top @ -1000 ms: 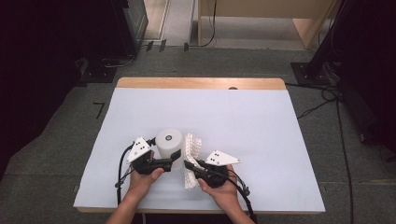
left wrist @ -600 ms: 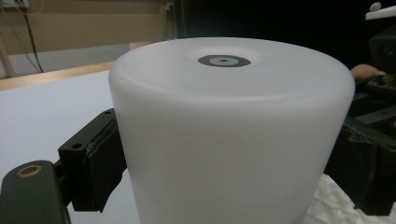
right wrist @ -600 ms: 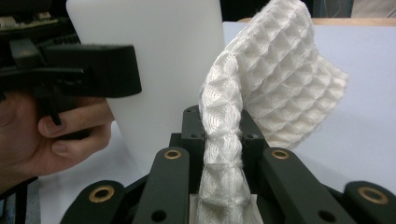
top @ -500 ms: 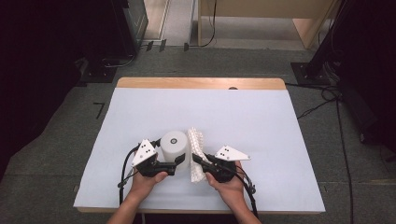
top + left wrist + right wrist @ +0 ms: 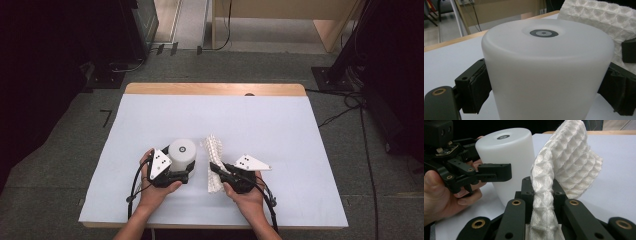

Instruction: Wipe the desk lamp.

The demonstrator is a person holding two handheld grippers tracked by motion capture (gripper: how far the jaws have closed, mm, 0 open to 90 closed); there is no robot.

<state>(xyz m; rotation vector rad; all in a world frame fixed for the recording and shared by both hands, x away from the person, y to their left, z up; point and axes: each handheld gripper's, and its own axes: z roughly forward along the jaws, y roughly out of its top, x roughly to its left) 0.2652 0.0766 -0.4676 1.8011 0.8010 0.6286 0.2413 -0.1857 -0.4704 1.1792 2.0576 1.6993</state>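
Observation:
A white plastic cylinder (image 5: 181, 150) stands upright on the pale blue table (image 5: 280, 130), near the front and left of centre. My left gripper (image 5: 184, 171) is shut on its lower side. In the left gripper view the black pads (image 5: 477, 87) press on both flanks of the cylinder (image 5: 546, 70). Just to its right, a white waffle-weave cloth (image 5: 214, 157) is bunched up and stands on edge. My right gripper (image 5: 216, 171) is shut on it. In the right gripper view the cloth (image 5: 569, 157) rises from between the jaws of my right gripper (image 5: 542, 192), beside the cylinder (image 5: 506, 157) and the left gripper (image 5: 486, 173).
A bare wooden strip (image 5: 215, 89) runs along the table's far edge. Beyond it lie a grey floor (image 5: 250, 65), cables and dark equipment. Open table surface lies behind and to the right of the two grippers.
Both hands have drifted slightly to the right with what they hold. The cylinder and the cloth stay gripped as before.

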